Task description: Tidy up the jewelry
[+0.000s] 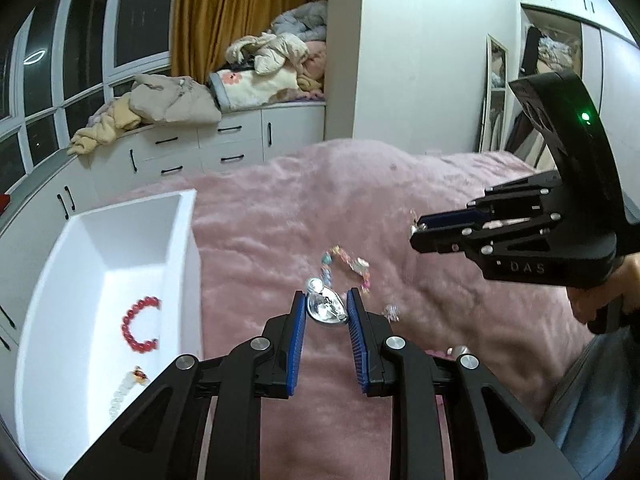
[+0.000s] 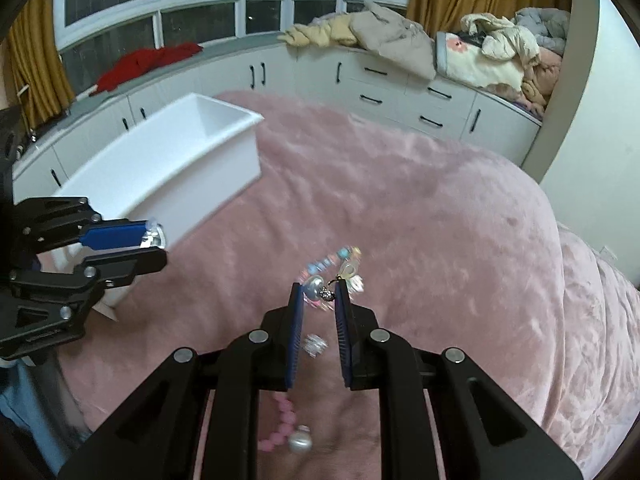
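Pink blanket (image 1: 304,208), left claw (image 1: 326,308) angled down pinching silver pendant (image 1: 326,311), right claw (image 2: 318,292) angled down pinching small earring (image 2: 327,293).

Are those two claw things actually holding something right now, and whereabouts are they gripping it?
Yes. The left gripper pinches a silver heart-shaped ornament by its two sides. The right gripper pinches a small dark beaded earring at its tips; which part is gripped is unclear.

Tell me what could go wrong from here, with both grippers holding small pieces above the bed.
1. The left gripper pinches a smooth silver heart charm only at its fingertips; it could slip onto the pink blanket.
2. The right gripper holds a tiny earring, easily lost in the fluffy pile.
3. The colourful bead bracelet lies directly below, so a dropped piece may tangle with it.
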### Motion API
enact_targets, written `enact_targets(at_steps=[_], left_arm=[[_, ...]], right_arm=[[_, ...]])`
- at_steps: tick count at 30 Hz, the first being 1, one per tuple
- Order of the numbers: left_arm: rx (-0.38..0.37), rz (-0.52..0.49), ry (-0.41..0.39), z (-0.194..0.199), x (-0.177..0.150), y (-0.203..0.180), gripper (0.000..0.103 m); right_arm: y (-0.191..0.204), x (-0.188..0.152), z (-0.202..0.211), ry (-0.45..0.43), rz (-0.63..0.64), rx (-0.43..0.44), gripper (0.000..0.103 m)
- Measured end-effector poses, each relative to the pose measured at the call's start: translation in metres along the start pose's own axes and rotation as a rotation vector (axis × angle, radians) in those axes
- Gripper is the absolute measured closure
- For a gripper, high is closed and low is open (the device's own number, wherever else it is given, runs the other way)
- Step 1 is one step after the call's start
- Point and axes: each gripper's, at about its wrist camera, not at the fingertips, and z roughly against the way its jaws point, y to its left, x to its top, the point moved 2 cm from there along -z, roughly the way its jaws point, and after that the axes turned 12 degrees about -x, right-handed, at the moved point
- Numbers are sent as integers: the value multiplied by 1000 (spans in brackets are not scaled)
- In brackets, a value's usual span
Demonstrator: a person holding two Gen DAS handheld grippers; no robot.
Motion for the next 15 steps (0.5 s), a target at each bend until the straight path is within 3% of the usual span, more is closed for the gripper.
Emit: enact_targets(at_steps=[15], left_arm=[[126, 137, -94, 67, 18, 66, 77]], right_arm=[[70, 85, 36, -88, 70, 71, 86]])
